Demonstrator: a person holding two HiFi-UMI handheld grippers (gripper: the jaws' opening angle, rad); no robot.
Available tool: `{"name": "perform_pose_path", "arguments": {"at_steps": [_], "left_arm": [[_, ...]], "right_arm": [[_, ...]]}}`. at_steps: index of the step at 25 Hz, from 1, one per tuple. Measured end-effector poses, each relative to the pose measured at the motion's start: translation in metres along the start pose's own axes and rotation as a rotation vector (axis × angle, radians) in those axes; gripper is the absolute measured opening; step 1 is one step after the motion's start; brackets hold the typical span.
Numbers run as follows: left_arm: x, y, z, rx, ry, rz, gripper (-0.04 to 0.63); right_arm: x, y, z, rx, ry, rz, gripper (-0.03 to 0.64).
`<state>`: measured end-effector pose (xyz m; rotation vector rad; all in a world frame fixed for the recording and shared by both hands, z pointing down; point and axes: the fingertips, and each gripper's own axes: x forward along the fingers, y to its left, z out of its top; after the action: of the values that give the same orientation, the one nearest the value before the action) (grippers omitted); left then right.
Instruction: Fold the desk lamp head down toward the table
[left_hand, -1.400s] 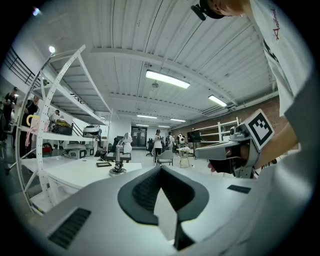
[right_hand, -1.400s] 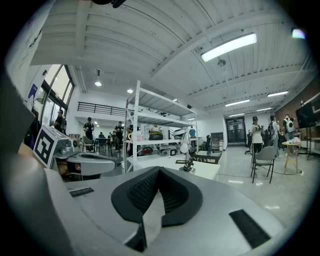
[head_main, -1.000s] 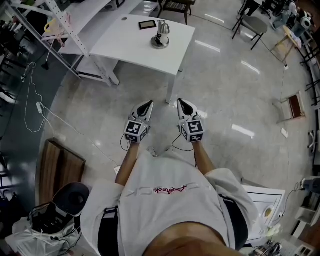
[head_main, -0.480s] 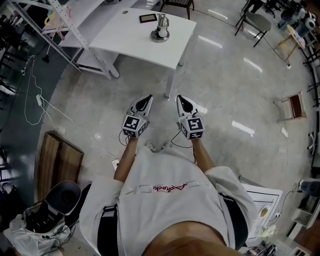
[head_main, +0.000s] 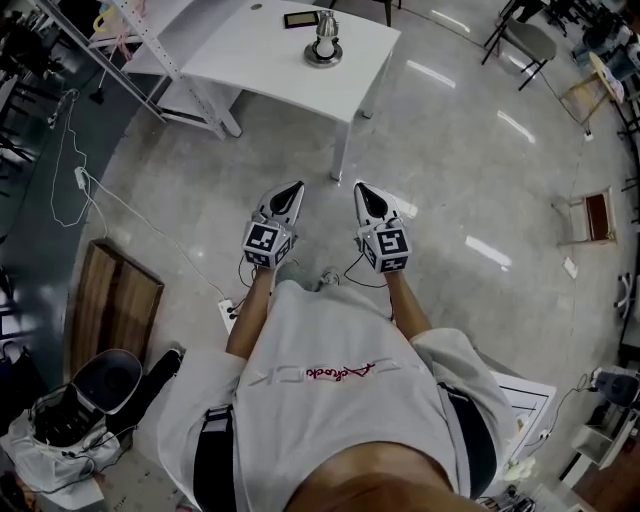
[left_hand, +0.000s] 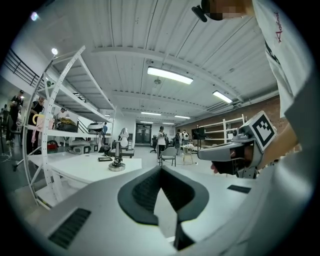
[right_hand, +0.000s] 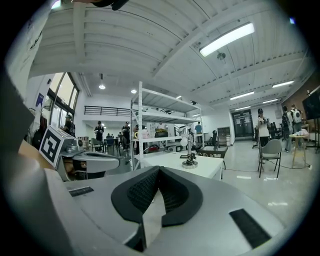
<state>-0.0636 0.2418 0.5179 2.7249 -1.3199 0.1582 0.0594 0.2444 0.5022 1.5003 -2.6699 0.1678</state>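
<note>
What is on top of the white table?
A desk lamp stands on the white table, a small dark flat object beside it. Head view cuts off its far edge.

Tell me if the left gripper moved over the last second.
No clear move: the left gripper stays level with the table leg; both slid upward together.

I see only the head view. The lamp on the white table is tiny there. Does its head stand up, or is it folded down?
Observer: In the right gripper view the lamp stands on the table with its head up, not folded.
Operator: Are the jaws open?
Observer: No. Each gripper view shows its pads together with nothing between them: left gripper, right gripper.
Operator: Is anyone at the table?
Observer: People stand in the background, beyond the table.
</note>
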Motion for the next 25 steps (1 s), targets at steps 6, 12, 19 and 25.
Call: {"name": "perform_pose_path", "arguments": {"at_steps": [6, 12, 19, 25], "left_arm": [[0.004, -0.002, -0.004, 0.004, 0.004, 0.008, 0.023], [0.017, 0.002, -0.003, 0.003, -0.011, 0.01, 0.023], [0.038, 0.018, -0.006, 0.002, -0.029, 0.01, 0.023], [0.066, 0.045, -0.006, -0.01, -0.042, 0.011, 0.023]], "right_arm": [[-0.001, -0.001, -0.009, 0.004, 0.009, 0.013, 0.025], [0.005, -0.01, -0.007, -0.012, 0.004, 0.013, 0.025], [0.025, -0.024, -0.01, -0.03, -0.001, 0.004, 0.025], [0.059, -0.037, -0.009, -0.044, 0.001, 0.009, 0.025]]}}
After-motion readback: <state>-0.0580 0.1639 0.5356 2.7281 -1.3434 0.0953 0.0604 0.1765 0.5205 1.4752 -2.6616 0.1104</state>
